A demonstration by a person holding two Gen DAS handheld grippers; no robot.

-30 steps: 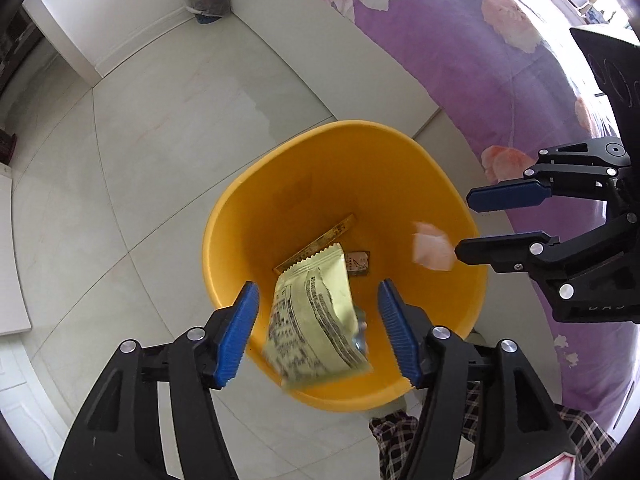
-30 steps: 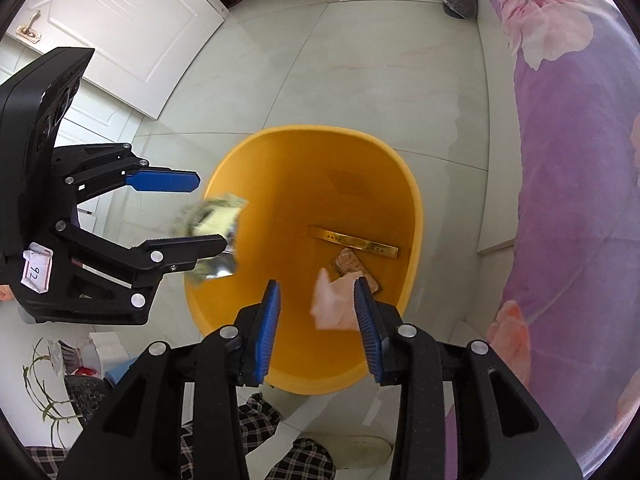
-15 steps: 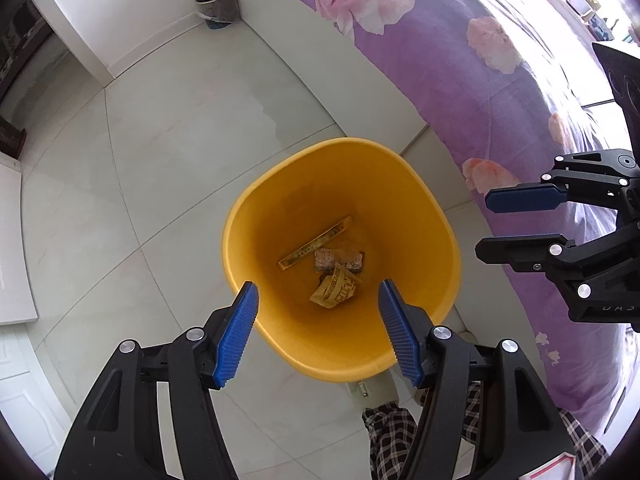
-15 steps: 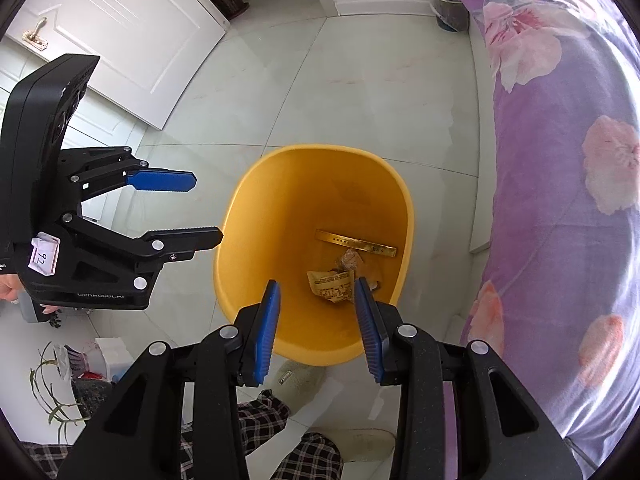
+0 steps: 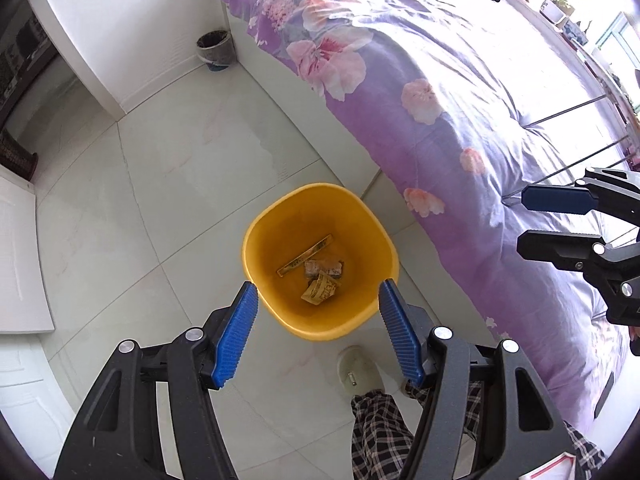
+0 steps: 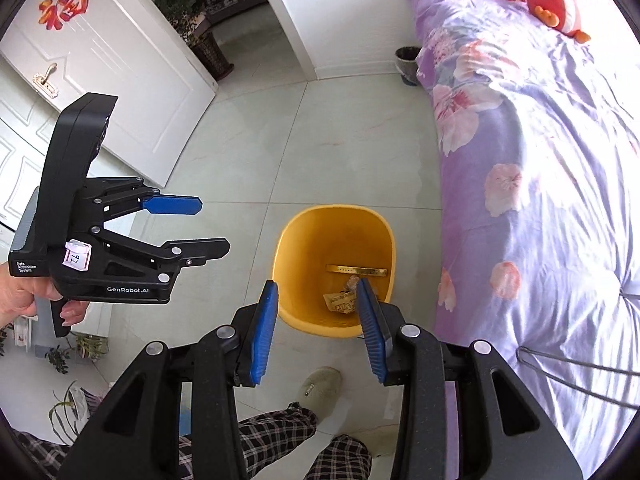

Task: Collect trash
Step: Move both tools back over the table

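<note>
A yellow bin point(image 5: 256, 264) stands on the tiled floor beside the bed; it also shows in the right wrist view point(image 6: 292, 264). Inside lie a crumpled yellow wrapper point(image 5: 320, 289), a brownish scrap point(image 5: 323, 268) and a gold strip point(image 5: 306, 255). My left gripper point(image 5: 318, 300) is open and empty, well above the bin. My right gripper point(image 6: 318, 304) is open and empty, also high above it. Each gripper shows in the other's view: the right one point(image 5: 560, 220) and the left one point(image 6: 204, 226).
A bed with a purple floral cover point(image 5: 460, 92) fills the right side. A small dark waste basket point(image 5: 215, 50) stands by the far wall. A white door point(image 6: 100, 80) is at left. The person's shoe point(image 5: 358, 368) and plaid trousers point(image 6: 276, 432) are below.
The yellow wrapper and the pink scrap fell from the open grippers into the bin. Both grippers have since risen well above the bin, which now looks much smaller.
</note>
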